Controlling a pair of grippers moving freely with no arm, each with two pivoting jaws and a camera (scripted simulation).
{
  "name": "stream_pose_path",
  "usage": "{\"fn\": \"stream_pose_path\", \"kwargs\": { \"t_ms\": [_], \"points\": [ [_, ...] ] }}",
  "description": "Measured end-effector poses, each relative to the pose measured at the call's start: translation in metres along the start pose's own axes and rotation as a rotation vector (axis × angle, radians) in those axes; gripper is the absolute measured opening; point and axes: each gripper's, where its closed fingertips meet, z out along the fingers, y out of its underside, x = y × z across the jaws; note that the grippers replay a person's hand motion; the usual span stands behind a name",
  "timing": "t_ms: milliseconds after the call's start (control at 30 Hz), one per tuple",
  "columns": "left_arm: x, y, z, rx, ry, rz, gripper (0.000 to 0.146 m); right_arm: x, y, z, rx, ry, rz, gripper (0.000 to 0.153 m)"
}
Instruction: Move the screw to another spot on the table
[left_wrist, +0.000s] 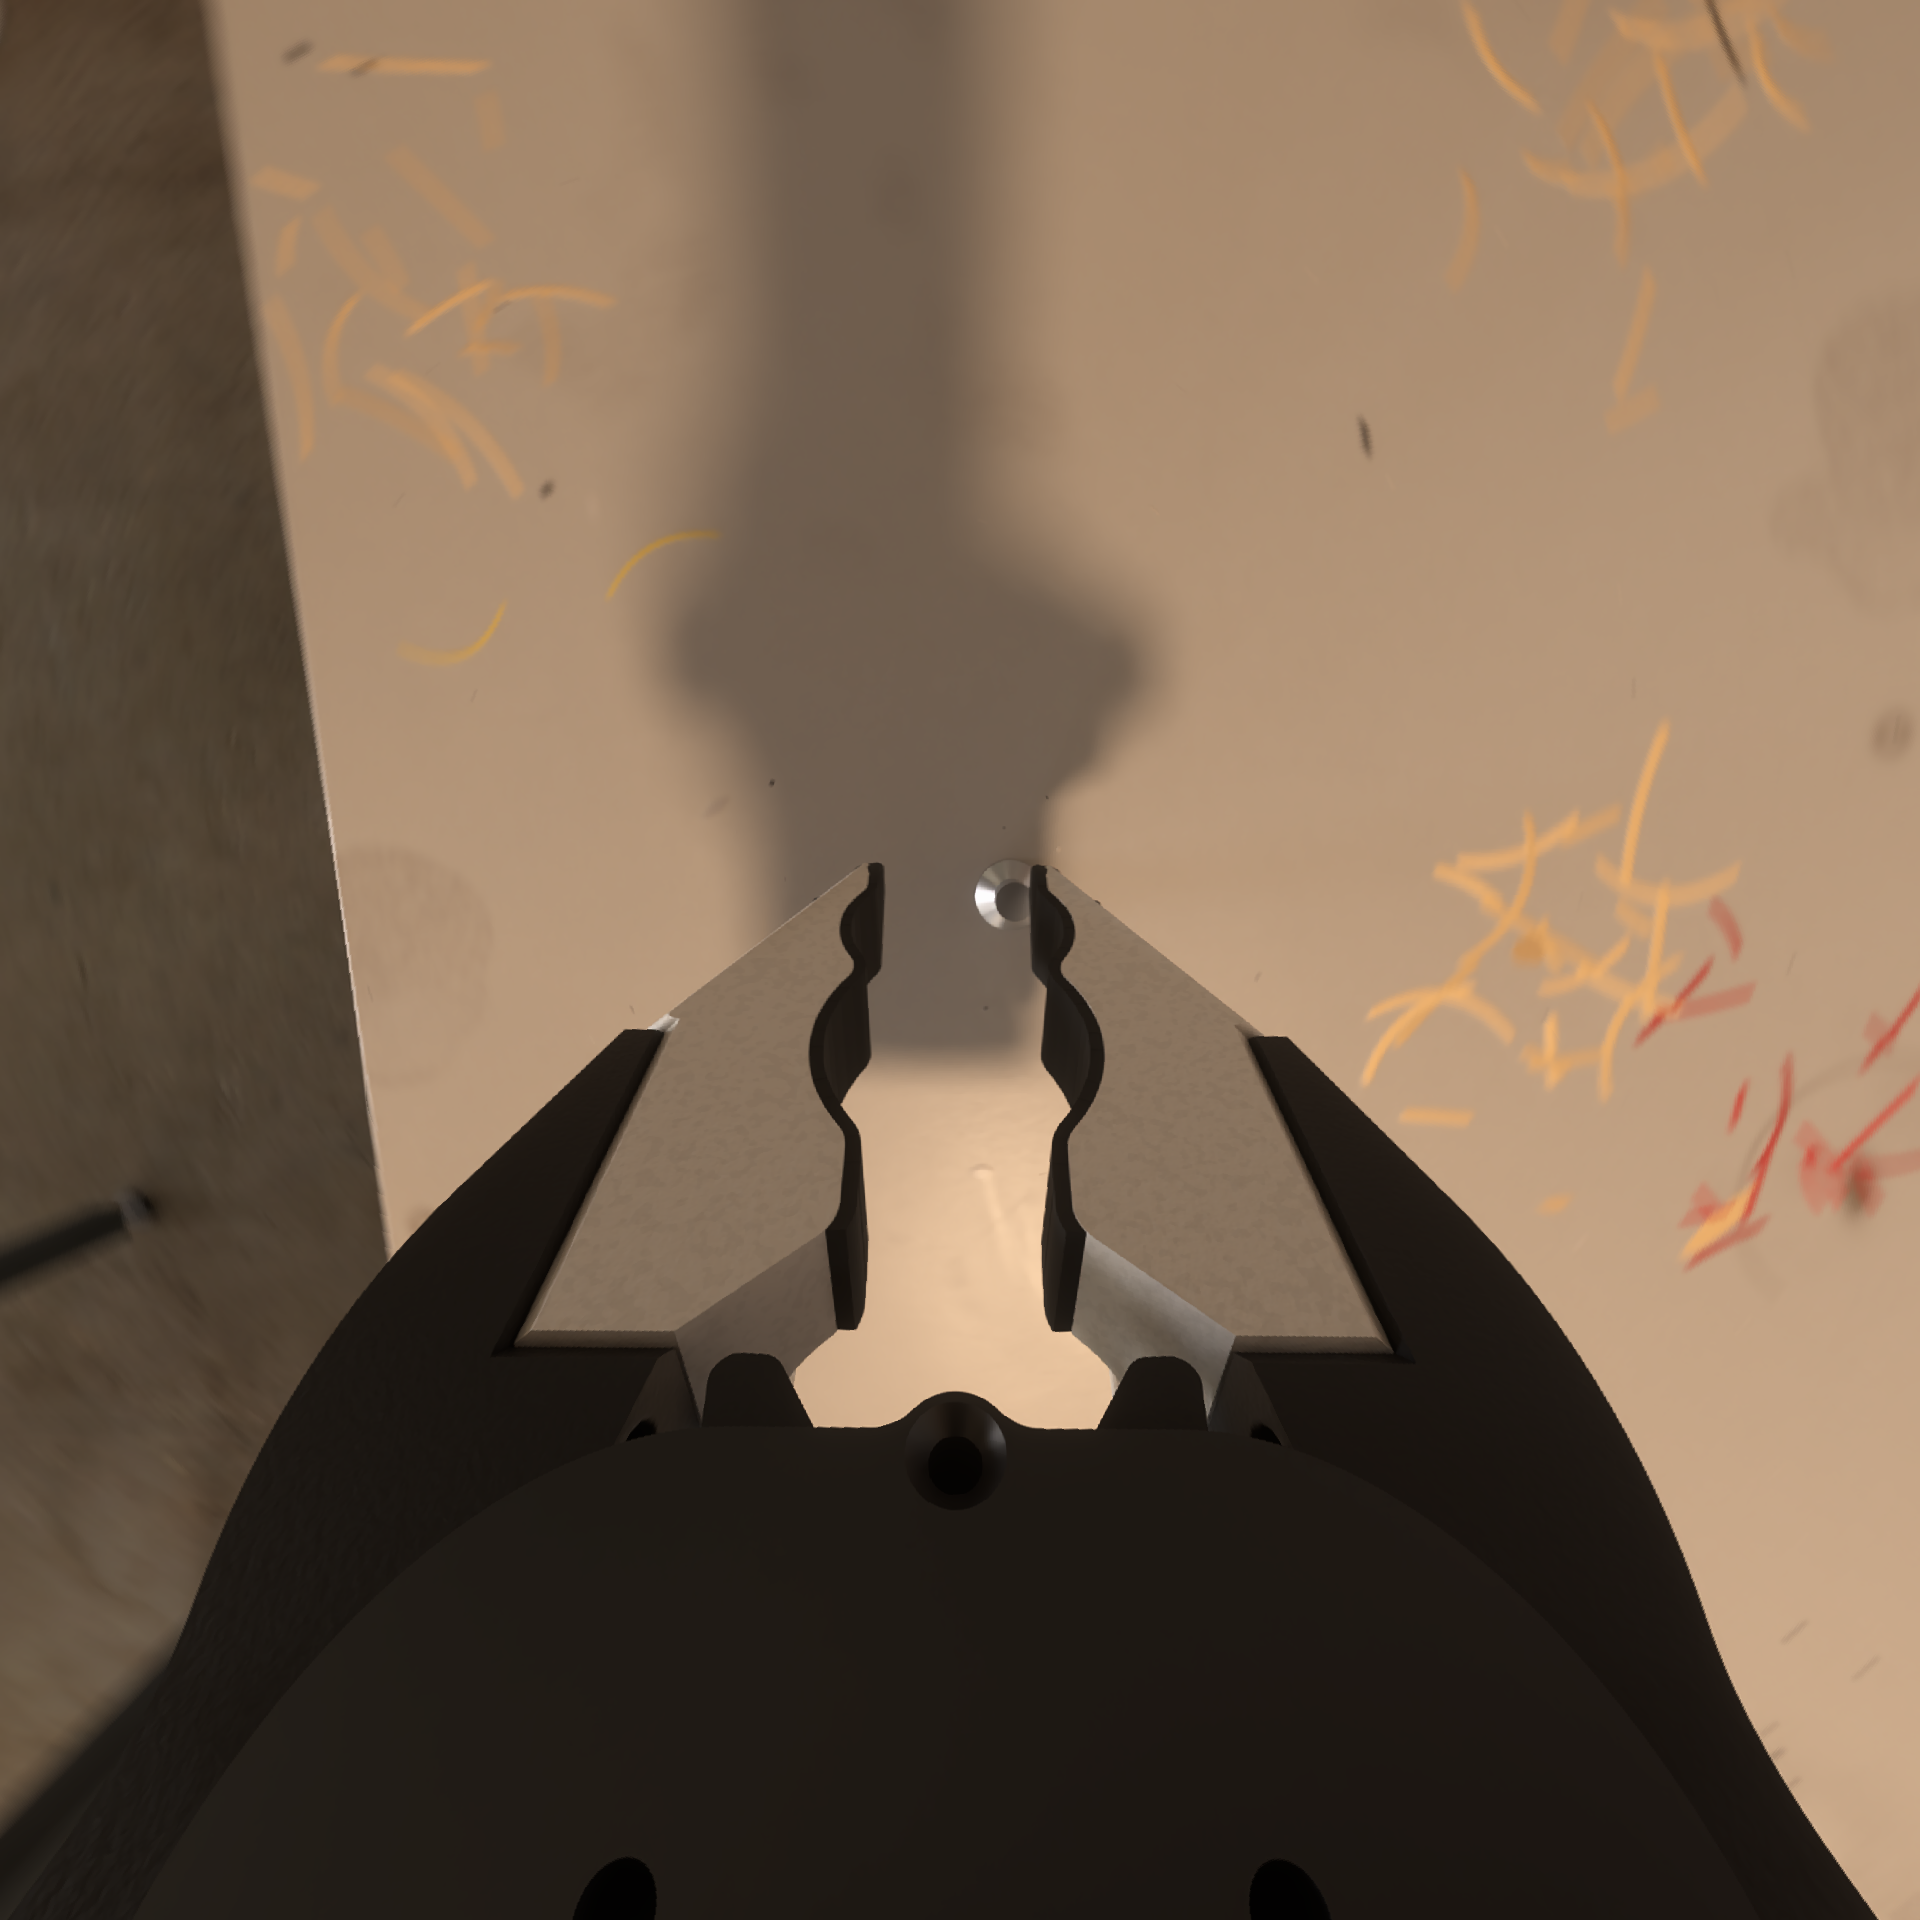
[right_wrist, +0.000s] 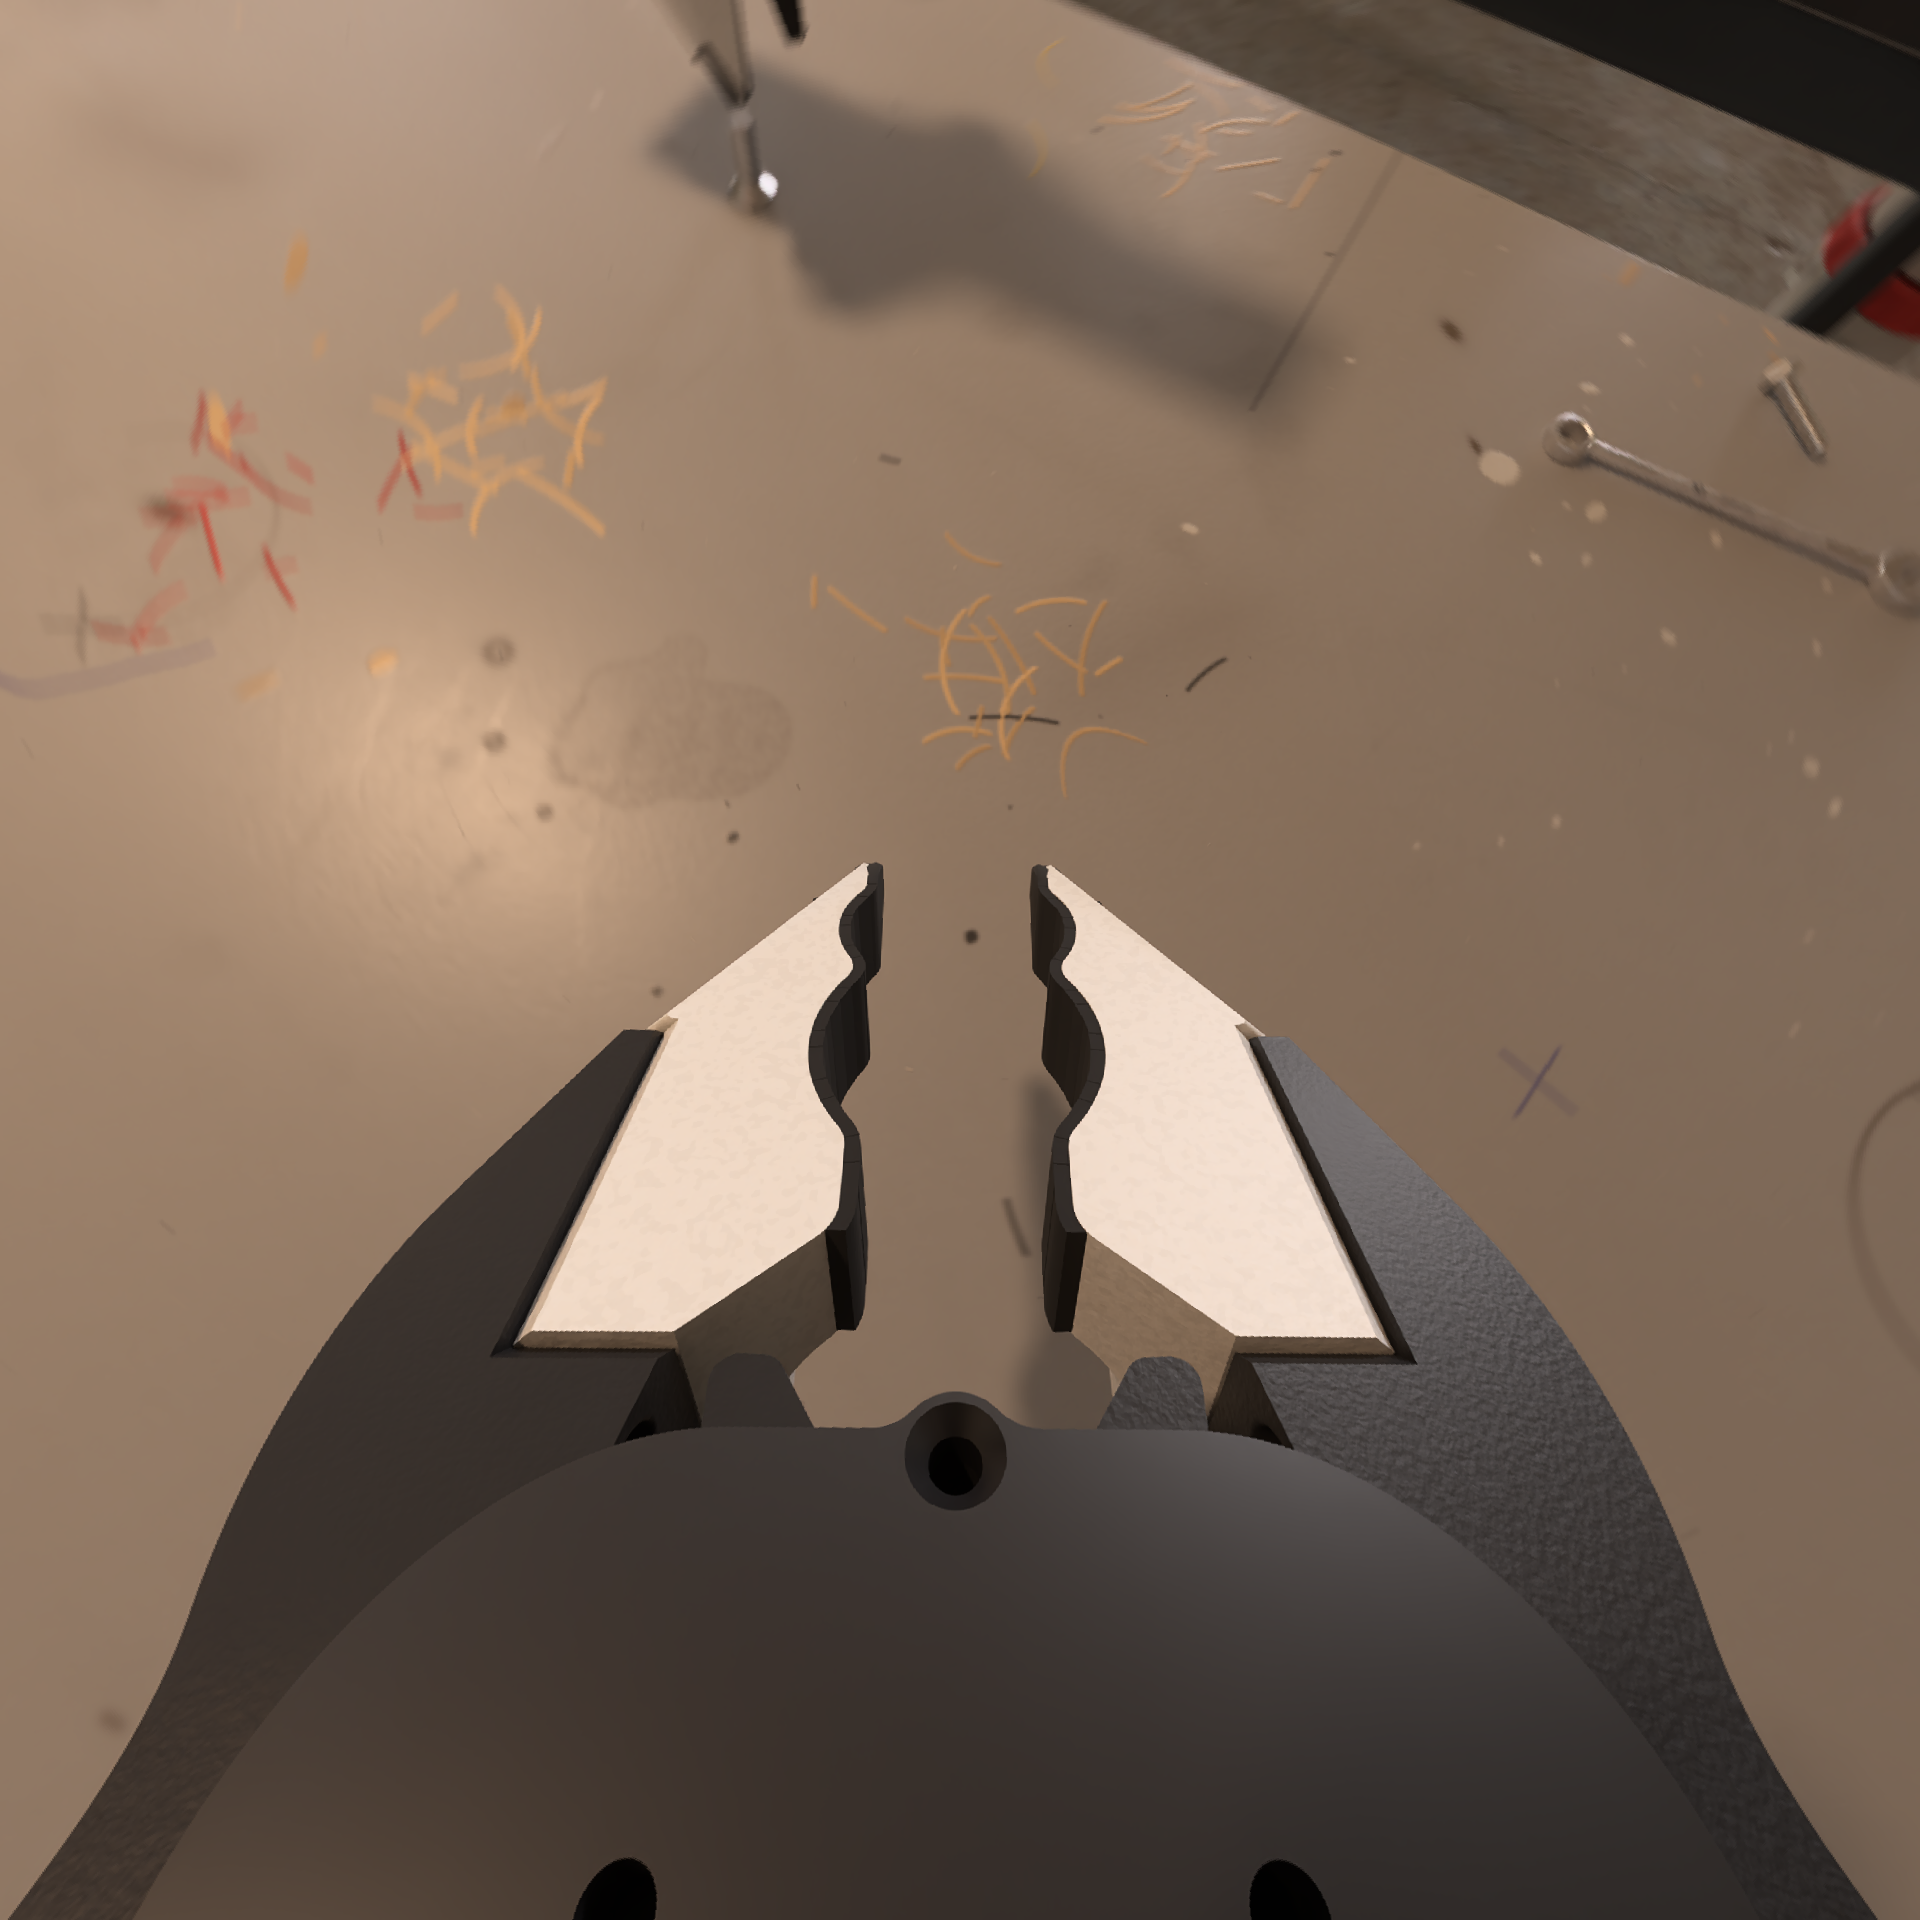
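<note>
The screw (left_wrist: 1000, 896) is small and silvery. In the left wrist view I see it end-on as a round shiny disc, just inside my left gripper's right fingertip. My left gripper (left_wrist: 956, 883) is open, pointing down at the tan table (left_wrist: 1351, 623), with the screw at the right side of the gap. I cannot tell whether the screw touches the finger. In the right wrist view the screw (right_wrist: 750, 156) stands nearly upright on the table under the left gripper's fingers (right_wrist: 727, 42), far off at the top. My right gripper (right_wrist: 956, 883) is open and empty above the table.
A silver wrench (right_wrist: 1725, 509) and a bolt (right_wrist: 1795, 410) lie at the table's far right. A red object (right_wrist: 1881, 270) sits beyond the edge. The table's edge (left_wrist: 348, 883) runs down the left, with a dark bolt (left_wrist: 73, 1242) on the floor below. Orange and red scribbles mark the tabletop.
</note>
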Motion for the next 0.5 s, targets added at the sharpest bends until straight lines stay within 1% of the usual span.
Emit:
{"fn": "stream_pose_path", "kwargs": {
  "t_ms": [100,167,267,400,500],
  "points": [
    [0.001,0.001,0.003,-0.004,0.105,0.237,0.036,-0.006,-0.006,-0.008,0.062,0.084,0.154,0.028],
    [0.005,0.002,0.004,0.003,0.159,0.371,0.037,-0.009,-0.013,-0.014,0.087,0.158,0.211,0.028],
    [0.006,0.004,0.006,0.012,0.202,0.552,0.035,-0.015,-0.023,-0.021,0.112,0.259,0.268,0.027],
    [0.011,0.006,0.011,0.020,0.321,0.626,0.037,-0.024,-0.028,-0.029,0.103,0.366,0.310,0.027],
    [0.014,0.009,0.016,0.020,0.355,0.686,0.037,-0.033,-0.029,-0.034,0.092,0.416,0.340,0.027]
  ]
}}
